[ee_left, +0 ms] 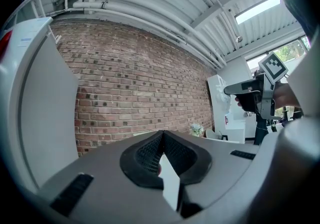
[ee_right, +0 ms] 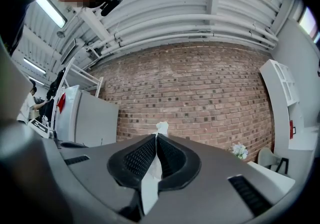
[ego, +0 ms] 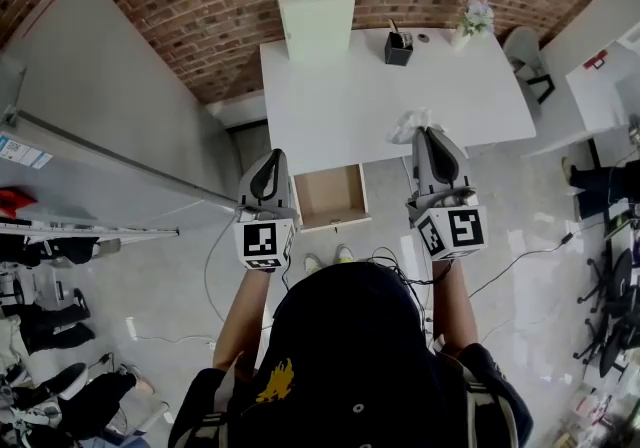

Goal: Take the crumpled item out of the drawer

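Note:
The crumpled item is a white tissue [ego: 408,123]. It sticks out of my right gripper [ego: 428,134], which is shut on it above the front edge of the white table [ego: 400,86]. In the right gripper view a tuft of the tissue [ee_right: 161,128] shows past the tips of the right gripper [ee_right: 156,137]. The wooden drawer [ego: 330,194] stands pulled out under the table's front edge, and its inside looks bare. My left gripper [ego: 270,160] hovers just left of the drawer. In its own view the left gripper [ee_left: 163,135] has its jaw tips together with nothing held.
On the far side of the table stand a white box [ego: 316,24], a black pen holder [ego: 398,48] and a small flower pot [ego: 474,18]. A large grey panel [ego: 100,106] leans at the left. Cables [ego: 520,258] trail over the floor on the right.

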